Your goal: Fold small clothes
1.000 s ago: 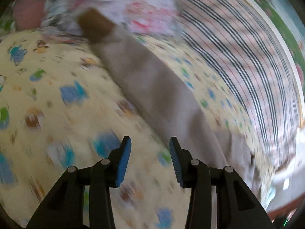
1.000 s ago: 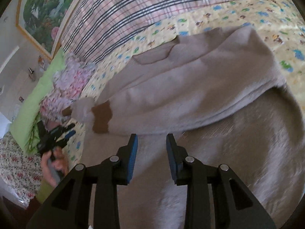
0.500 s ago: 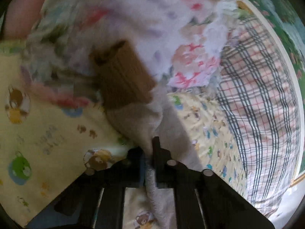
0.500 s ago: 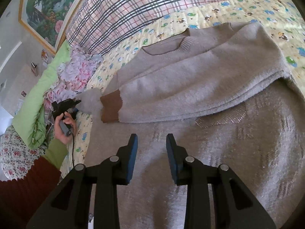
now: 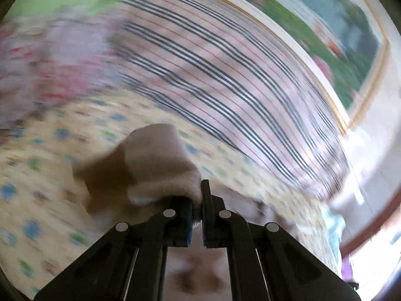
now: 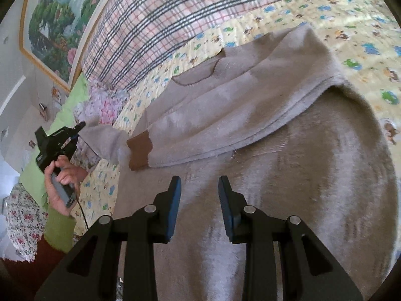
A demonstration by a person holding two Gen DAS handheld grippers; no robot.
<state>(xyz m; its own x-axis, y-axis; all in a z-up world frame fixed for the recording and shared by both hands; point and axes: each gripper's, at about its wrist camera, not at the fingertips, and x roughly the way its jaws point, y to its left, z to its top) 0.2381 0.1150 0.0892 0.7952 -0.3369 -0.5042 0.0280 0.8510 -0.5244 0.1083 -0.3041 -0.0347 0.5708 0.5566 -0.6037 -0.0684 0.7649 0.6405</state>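
Right wrist view takes in most of the scene: a yellow printed bedsheet (image 6: 325, 17) with a plaid blanket (image 6: 175, 12) at twelve o'clock, and spread over the sheet the beige sweater (image 6: 288, 175), filling the frame from centre to five o'clock. One sleeve (image 6: 225, 120) lies folded across the body, its brown cuff (image 6: 139, 153) at about nine o'clock of centre. The knit looks soft, limp and light — it should drape and drag rather than hold a crease, so I judge that hems, cuffs and shoulder seams are the best places to pinch, taking both layers.

At nine o'clock a person's hand (image 6: 62, 178) in a green sleeve carries the left gripper (image 6: 75, 131), clamped on the end of the other sleeve. In the left wrist view, badly blurred, the left gripper's fingers are pressed together on that fabric — the cloth bunches above them toward eleven o'clock.

The right gripper (image 6: 199, 185) hangs over the sweater body, jaws partly apart, nothing between them.
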